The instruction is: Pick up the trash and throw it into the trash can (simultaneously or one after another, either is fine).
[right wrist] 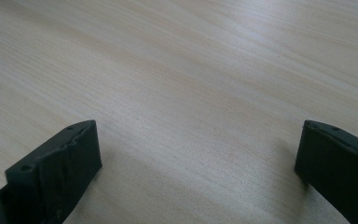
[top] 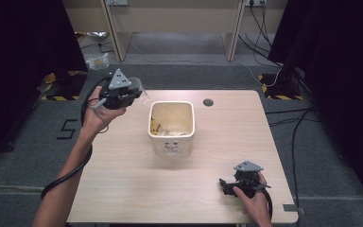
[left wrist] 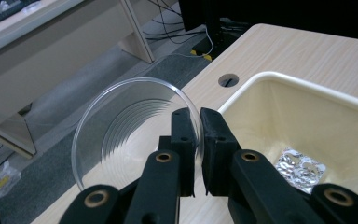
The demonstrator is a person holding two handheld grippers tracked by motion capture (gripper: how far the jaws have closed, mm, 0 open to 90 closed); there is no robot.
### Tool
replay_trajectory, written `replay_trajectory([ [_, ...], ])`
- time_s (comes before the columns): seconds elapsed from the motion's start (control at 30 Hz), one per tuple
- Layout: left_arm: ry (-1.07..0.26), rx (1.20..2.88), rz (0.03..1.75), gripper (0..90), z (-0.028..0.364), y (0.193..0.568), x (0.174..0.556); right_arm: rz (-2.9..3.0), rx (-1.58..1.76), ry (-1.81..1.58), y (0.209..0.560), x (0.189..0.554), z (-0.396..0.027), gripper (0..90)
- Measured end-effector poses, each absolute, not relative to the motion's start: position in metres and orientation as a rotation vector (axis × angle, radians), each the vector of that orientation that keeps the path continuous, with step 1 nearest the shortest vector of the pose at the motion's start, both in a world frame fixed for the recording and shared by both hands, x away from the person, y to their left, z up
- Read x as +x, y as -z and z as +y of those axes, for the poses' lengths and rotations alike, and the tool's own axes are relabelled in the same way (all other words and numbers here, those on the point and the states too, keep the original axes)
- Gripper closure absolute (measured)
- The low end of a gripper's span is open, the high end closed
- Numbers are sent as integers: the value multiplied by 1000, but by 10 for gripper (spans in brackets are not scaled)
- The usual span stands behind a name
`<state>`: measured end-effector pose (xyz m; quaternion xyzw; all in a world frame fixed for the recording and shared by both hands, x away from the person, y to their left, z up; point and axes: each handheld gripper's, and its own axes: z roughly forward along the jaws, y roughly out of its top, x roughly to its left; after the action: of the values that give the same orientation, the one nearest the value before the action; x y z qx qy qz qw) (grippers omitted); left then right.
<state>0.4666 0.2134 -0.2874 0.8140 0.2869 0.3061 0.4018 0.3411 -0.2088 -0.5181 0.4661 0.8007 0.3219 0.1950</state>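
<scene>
My left gripper [top: 133, 94] is held up over the table's far left corner, shut on the rim of a clear plastic cup [top: 142, 91]. In the left gripper view the black jaws [left wrist: 194, 125] pinch the cup's [left wrist: 121, 135] thin wall, its mouth facing the camera. Just right of it stands a cream square bin [top: 171, 147], open at the top, and a piece of crumpled foil [left wrist: 300, 168] lies inside the bin [left wrist: 284, 82]. My right gripper [top: 225, 185] rests low at the table's near right, open, with bare wood between its fingers [right wrist: 60, 163].
A round cable hole [top: 208, 102] sits in the table [top: 137, 189] behind the bin. Beyond the table are grey floor, a light wooden desk frame [top: 170, 23] and loose cables [top: 283, 118]. Black curtains flank both sides.
</scene>
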Motion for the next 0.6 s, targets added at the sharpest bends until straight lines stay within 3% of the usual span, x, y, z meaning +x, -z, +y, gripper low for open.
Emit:
replay_trajectory([
  [0.6, -717, 2094, 588, 840, 175, 284, 453, 2245, 1307, -904, 518, 341, -209, 3],
])
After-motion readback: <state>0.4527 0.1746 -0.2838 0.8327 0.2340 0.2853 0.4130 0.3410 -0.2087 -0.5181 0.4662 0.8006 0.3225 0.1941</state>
